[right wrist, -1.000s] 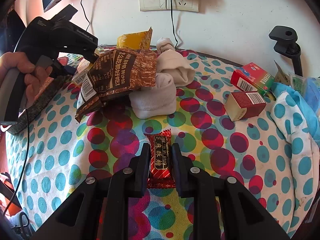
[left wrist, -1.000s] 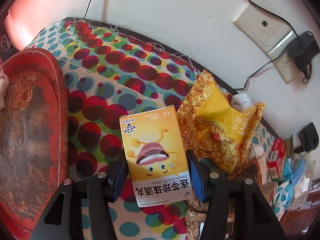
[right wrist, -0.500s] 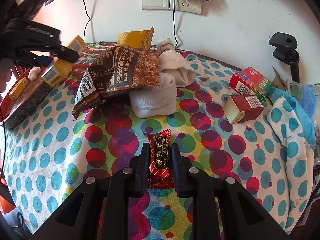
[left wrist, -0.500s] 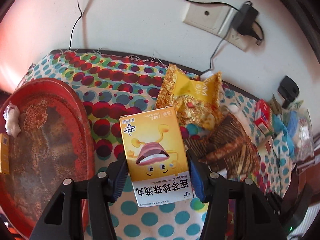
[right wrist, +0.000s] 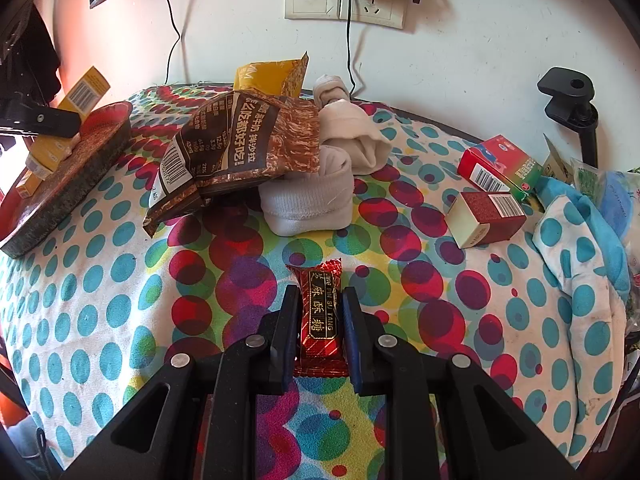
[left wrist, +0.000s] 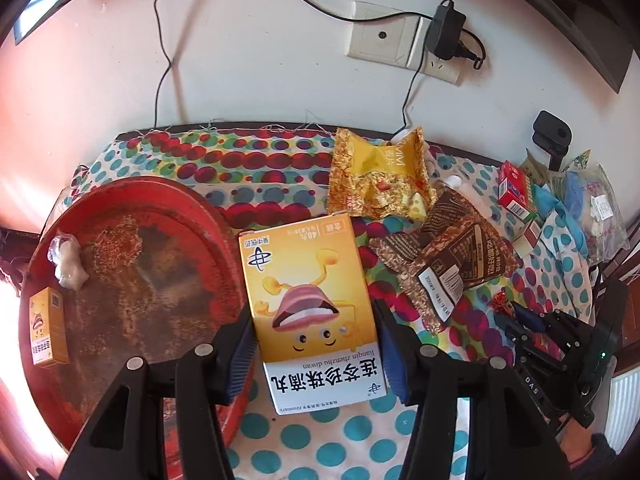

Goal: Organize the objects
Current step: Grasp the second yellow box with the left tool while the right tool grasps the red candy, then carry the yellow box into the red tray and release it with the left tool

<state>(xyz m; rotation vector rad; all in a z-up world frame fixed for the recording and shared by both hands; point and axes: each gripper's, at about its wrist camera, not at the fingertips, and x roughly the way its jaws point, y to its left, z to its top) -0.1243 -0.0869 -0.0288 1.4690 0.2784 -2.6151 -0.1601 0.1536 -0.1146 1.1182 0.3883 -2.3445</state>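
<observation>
Now, the yellow box (left wrist: 310, 300) sits clamped in the left gripper (left wrist: 314, 344), long axis running straight out along the fingers, above the cloth beside the red tray (left wrist: 132, 208); tray lies just left, nearest this hand; the right gripper (right wrist: 320, 328) is closed on a red candy (right wrist: 320, 312) low over the table; only the left view shows a second small box (left wrist: 46, 326) on the tray.
</observation>
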